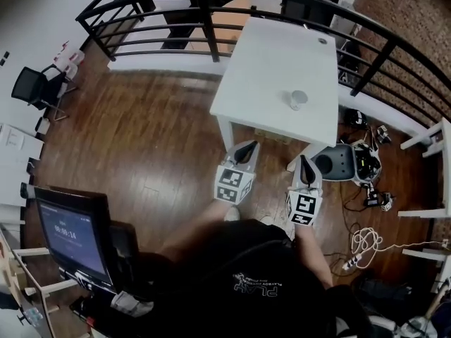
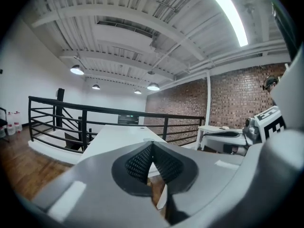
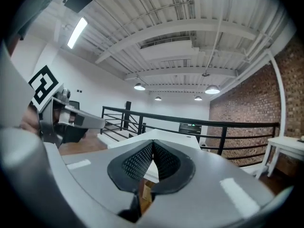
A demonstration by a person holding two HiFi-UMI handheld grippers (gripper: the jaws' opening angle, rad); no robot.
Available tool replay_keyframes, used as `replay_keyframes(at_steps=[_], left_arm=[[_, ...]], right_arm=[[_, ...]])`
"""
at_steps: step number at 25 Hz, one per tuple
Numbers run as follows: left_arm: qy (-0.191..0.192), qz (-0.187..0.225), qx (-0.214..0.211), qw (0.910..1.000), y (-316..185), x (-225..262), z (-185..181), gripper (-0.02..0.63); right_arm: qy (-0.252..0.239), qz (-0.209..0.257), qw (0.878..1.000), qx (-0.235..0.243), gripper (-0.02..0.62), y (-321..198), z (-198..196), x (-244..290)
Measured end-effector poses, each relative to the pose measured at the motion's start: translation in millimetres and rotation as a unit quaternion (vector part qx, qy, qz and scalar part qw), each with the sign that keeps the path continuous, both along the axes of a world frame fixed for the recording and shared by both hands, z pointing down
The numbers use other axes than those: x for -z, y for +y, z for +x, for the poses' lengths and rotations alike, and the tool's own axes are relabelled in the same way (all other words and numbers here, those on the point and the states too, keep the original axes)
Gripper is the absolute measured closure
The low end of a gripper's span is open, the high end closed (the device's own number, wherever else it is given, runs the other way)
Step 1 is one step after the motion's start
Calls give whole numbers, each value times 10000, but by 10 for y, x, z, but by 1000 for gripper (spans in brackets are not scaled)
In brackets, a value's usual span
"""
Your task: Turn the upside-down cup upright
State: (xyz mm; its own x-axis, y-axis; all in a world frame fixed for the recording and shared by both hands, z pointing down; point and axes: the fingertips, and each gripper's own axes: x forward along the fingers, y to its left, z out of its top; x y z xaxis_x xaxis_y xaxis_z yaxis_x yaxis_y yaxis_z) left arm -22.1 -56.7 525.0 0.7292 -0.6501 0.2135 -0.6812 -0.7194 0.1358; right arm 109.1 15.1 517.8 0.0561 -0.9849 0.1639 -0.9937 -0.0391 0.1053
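Observation:
A small pale cup (image 1: 299, 99) stands on the white table (image 1: 268, 69), towards its near right part; it is too small to tell which way up it is. Both grippers hover over the wooden floor, short of the table's near edge and apart from the cup. My left gripper (image 1: 248, 148) is shut with nothing in it, its pads meeting in the left gripper view (image 2: 152, 145). My right gripper (image 1: 303, 162) is likewise shut and empty (image 3: 152, 144). Both gripper views look along the table top (image 2: 118, 134) (image 3: 164, 137); the cup does not show in them.
A black railing (image 1: 211, 20) curves round the table's far and right sides. A grey chair (image 1: 338, 162) sits by the table's near right leg, with cables and a power strip (image 1: 363, 248) on the floor. A monitor (image 1: 70, 234) stands at the lower left, an office chair (image 1: 32, 86) at the far left.

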Motion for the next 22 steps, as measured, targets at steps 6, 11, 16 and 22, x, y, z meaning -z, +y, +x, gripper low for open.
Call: replay_keyframes(at_steps=[6,11,16,22], left_arm=[[-46,50,26,10000,137,32,89,609],[0,35,-28,10000,157,133,240,607],[40,245,40,9997,68,296,291,608],[46,184,119,9997,30,260,257,607]], right_arm=[[-211,536,9981,-216,581,204,190,342],[-184,275,9992,-240,581,230,315,240],[-69,170,9998,-81,581,173,263,209],[8,157,9999,-34,583,133,259,266]])
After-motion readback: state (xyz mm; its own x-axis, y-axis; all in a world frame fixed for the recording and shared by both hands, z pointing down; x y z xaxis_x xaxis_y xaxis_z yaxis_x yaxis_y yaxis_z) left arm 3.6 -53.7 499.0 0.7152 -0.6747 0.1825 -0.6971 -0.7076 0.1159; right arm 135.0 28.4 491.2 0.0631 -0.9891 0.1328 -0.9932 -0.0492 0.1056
